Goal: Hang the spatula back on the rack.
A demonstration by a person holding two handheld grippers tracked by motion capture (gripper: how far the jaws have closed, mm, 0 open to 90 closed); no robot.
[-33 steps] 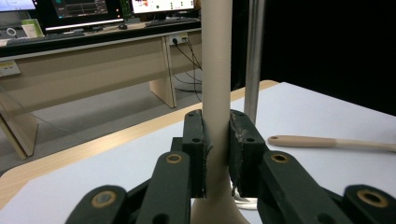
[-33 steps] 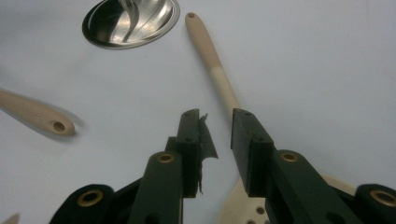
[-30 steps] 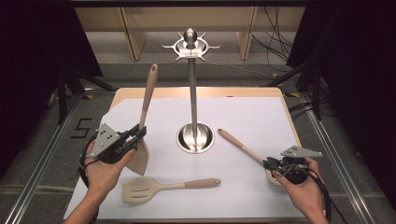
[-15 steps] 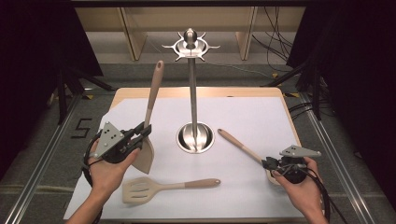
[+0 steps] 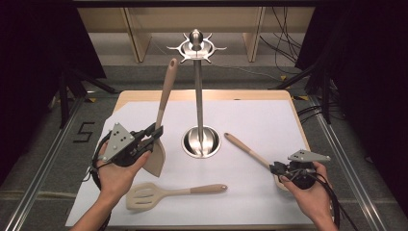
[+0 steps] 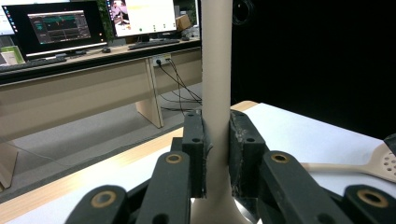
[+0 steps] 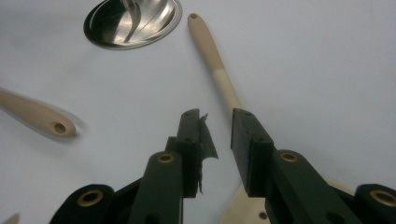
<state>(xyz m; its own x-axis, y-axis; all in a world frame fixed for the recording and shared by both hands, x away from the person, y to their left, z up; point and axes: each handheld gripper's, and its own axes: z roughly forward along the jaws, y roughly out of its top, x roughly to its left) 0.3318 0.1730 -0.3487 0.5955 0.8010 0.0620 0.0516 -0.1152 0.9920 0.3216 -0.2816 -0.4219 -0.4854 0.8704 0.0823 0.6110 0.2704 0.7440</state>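
Three pale utensils are spread over the white counter [image 5: 269, 120] around a steel rack stand [image 5: 197, 96], so here's how it's all laid out. One of them, a solid spatula [image 5: 161, 120], is clenched in the left tongs [image 5: 155, 136] low on its handle, just above the blade; in the left gripper view the handle [image 6: 215, 70] is squeezed tight between both pads and runs straight up out of frame. It's held lifted and nearly upright, tilted a bit, with the handle tip up near the hooked ring at the top of the stand and the blade hanging just above the counter. A slotted turner [image 5: 168, 192] is lying flat on the counter near the front edge, just below the held blade, handle pointed right. The third utensil [image 5: 245, 149] is resting on the counter to the right of the stand's round base [image 7: 133, 21], handle tip aimed toward it. The right tongs [image 5: 276, 168] are set down over its handle: in the right gripper view the jaws are parted and the handle [image 7: 219, 65] passes under the gap, close against one pad, so it's released rather than pinched, as far as can be made out.
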